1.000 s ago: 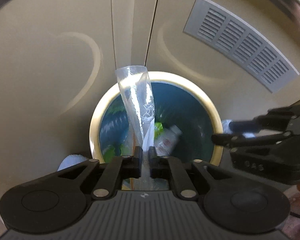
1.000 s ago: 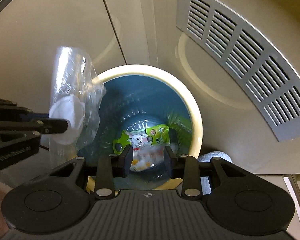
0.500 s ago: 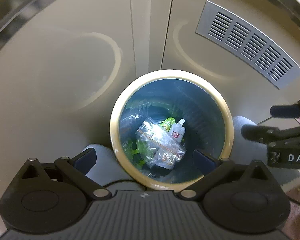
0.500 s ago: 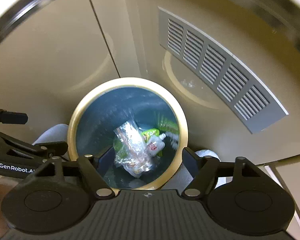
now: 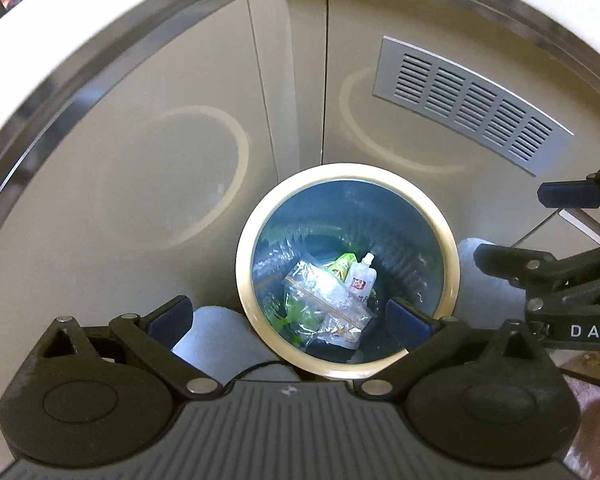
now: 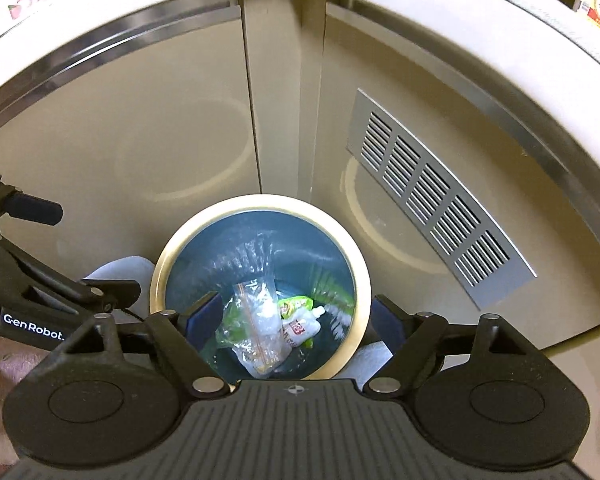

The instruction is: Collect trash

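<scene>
Left wrist view: clear bag lies in bin at lower centre; left gripper jaws spread empty, right gripper jaws opening, nothing between.

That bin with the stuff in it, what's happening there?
A person is collecting trash with a gripper in each hand. Both hang above the round bin on the floor by the cupboard doors. The left gripper is wide open and empty; the right gripper is empty too, its jaws opening. A clear plastic bag, a small white pouch and a green wrapper lie at the bottom of the bin. Nothing is being held.
</scene>
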Available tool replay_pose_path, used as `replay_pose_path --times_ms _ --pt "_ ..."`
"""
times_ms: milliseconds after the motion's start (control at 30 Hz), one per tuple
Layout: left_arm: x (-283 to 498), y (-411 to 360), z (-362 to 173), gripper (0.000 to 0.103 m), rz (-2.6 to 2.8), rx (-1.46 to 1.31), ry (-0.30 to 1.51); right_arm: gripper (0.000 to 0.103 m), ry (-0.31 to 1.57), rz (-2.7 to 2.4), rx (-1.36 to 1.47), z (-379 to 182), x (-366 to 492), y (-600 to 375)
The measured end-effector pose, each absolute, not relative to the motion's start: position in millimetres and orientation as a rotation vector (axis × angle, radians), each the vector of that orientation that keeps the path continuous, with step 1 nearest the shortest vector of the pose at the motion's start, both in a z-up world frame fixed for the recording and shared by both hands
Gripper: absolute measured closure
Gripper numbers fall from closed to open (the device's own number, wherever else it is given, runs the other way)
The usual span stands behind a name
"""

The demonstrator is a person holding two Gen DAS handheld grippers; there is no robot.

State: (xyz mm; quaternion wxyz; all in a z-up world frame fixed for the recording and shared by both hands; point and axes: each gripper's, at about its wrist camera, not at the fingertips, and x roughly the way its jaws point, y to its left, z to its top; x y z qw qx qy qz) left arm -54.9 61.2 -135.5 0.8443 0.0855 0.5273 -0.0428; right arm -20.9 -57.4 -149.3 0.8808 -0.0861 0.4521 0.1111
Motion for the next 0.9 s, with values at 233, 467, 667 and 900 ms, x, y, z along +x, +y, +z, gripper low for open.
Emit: replay_pose_path --times_ms 233,467,667,900 --pt "-62.2 59.4 -125.5 0.000 -0.086 0.191 1.083 0.020 0.924 0.222 -0.168 -140.8 -28.7 -63.4" --pt "-67.4 57.7 -121.0 0.000 -0.082 0.200 1.057 0.019 0.903 0.223 -0.166 -138.0 -35.1 -65.6" --pt "-70.4 58.2 -117.6 0.000 -0.086 0.207 1.040 0.019 0.893 0.221 -0.163 -137.5 -37.5 -67.1" --pt "-70.8 59.9 -117.3 0.000 -0.090 0.208 1.038 0.018 0.893 0.221 -0.161 -139.1 -37.7 -67.3"
